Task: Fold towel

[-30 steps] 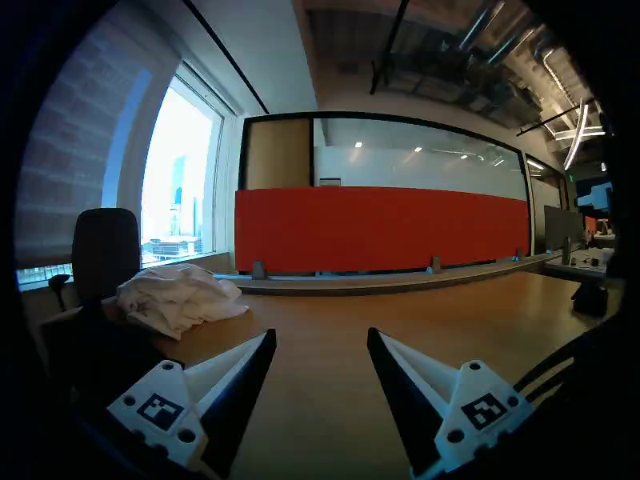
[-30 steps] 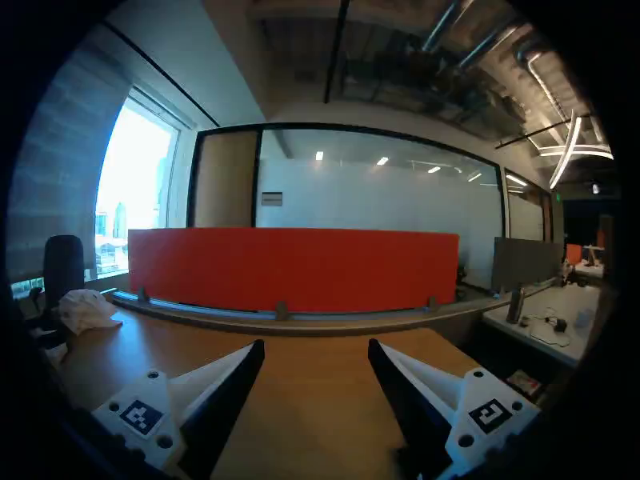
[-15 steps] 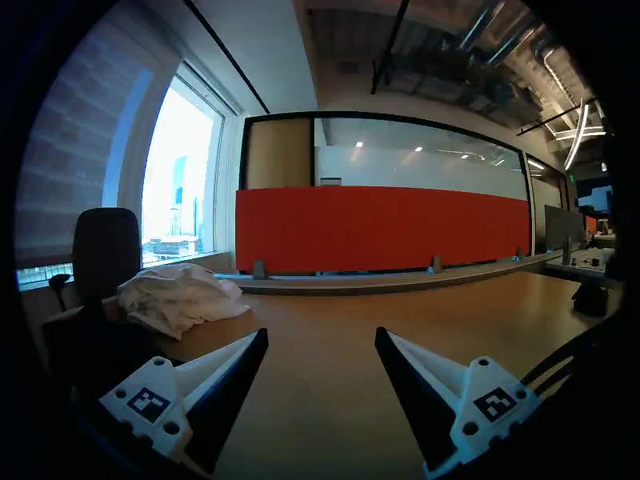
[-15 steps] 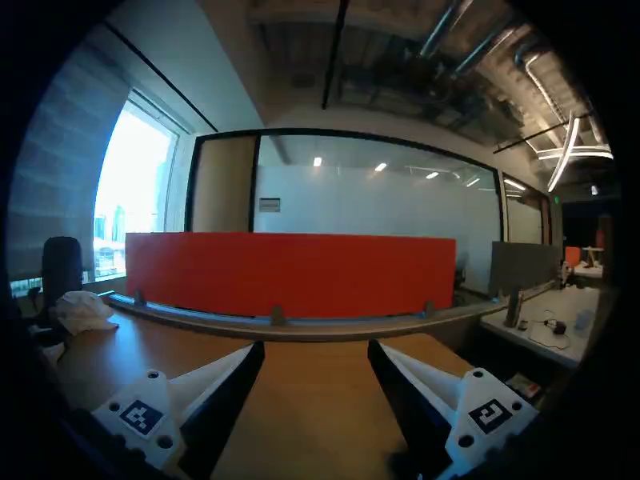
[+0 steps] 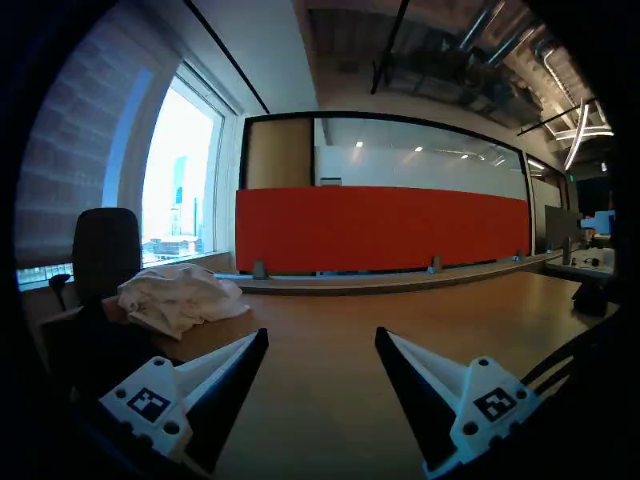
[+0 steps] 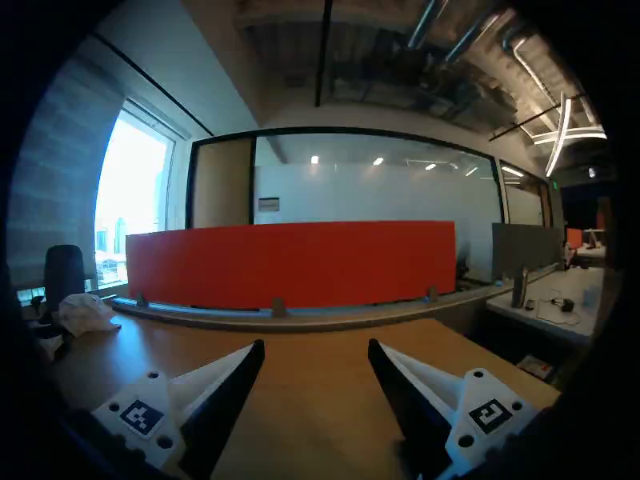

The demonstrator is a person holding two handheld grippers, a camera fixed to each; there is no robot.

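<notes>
White cloth, crumpled: the towel (image 5: 180,298) is lying in a heap at the far left of the wooden desk (image 5: 336,384), just in front of a black chair (image 5: 104,248). In the left gripper view it is sitting near, at about ten o'clock from the left gripper (image 5: 320,332), whose jaws are standing apart and empty. The bunch is giving no readable long axis. In the right gripper view it is showing small at nine o'clock, well apart from the right gripper (image 6: 315,342), jaws likewise apart and empty. Left looks nearer, so probably reaching first. The right gripper view is adding a neighbouring desk (image 6: 560,308) at three o'clock.
</notes>
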